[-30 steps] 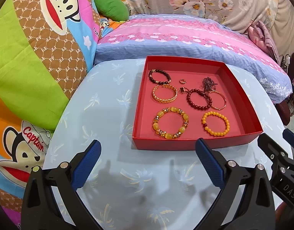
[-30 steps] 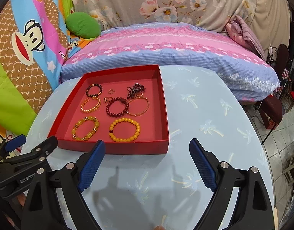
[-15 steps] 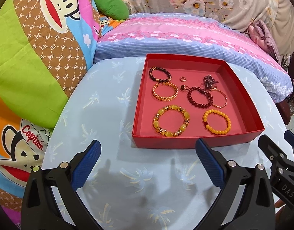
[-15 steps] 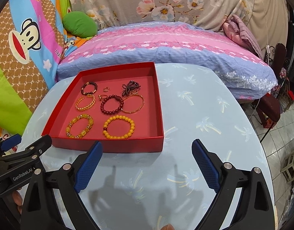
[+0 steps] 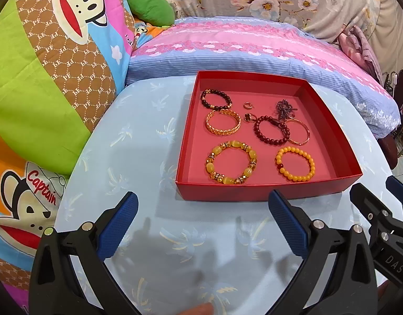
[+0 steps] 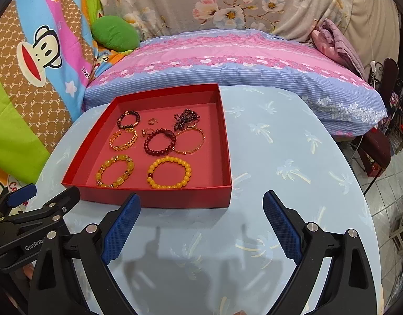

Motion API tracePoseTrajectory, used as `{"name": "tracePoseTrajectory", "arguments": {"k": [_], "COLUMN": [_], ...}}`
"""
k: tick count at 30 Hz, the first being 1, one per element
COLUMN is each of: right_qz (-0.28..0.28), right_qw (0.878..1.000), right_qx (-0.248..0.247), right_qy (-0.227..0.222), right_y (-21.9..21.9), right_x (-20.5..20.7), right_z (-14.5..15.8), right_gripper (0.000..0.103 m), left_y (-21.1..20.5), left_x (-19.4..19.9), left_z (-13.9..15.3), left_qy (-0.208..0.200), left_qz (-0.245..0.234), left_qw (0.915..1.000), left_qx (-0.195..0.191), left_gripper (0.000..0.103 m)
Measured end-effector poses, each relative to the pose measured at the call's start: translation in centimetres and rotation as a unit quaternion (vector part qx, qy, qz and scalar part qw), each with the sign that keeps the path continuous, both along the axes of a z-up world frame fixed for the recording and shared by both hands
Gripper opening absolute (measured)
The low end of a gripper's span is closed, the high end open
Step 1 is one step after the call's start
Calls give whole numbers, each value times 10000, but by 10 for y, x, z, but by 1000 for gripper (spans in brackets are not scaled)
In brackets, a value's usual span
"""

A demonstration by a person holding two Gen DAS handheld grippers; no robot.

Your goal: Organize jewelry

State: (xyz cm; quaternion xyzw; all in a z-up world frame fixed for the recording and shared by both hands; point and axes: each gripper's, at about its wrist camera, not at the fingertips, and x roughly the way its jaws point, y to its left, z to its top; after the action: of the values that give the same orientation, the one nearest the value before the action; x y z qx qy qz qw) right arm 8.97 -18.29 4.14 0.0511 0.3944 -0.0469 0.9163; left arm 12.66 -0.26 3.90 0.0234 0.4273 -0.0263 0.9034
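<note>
- Left wrist view: the red box [image 5: 267,190] sits square on the table [image 5: 138,141], near its far edge. Six bracelets and two small rings lie inside. The left gripper [image 5: 201,210] is spread wide, empty.
- Right wrist view: the right gripper [image 6: 201,210] gapes empty too; a pink pillow [image 6: 227,60] lies behind.

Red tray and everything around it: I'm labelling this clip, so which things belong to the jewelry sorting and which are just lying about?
Part of the job:
red tray
yellow bracelet
amber bracelet
dark red bracelet
gold chain bracelet
thin gold bangle
small rings
left gripper, open
right gripper, open

Just lying about:
pink pillow
green cushion
cartoon blanket
</note>
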Motion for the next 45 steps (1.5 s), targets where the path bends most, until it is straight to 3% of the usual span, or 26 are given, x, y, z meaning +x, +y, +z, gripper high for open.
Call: {"name": "tracePoseTrajectory", "arguments": {"k": [45], "right_qz": [-25], "right_qw": [10000], "right_qx": [-52], "right_qy": [51], "right_y": [3], "right_x": [0], "right_z": [-3], "right_gripper": [90], "left_y": [6], "left_x": [-2], "left_z": [-5], "left_qy": [76], "left_qz": [255], "left_qw": [9996], "left_qx": [-29], "left_gripper": [95]}}
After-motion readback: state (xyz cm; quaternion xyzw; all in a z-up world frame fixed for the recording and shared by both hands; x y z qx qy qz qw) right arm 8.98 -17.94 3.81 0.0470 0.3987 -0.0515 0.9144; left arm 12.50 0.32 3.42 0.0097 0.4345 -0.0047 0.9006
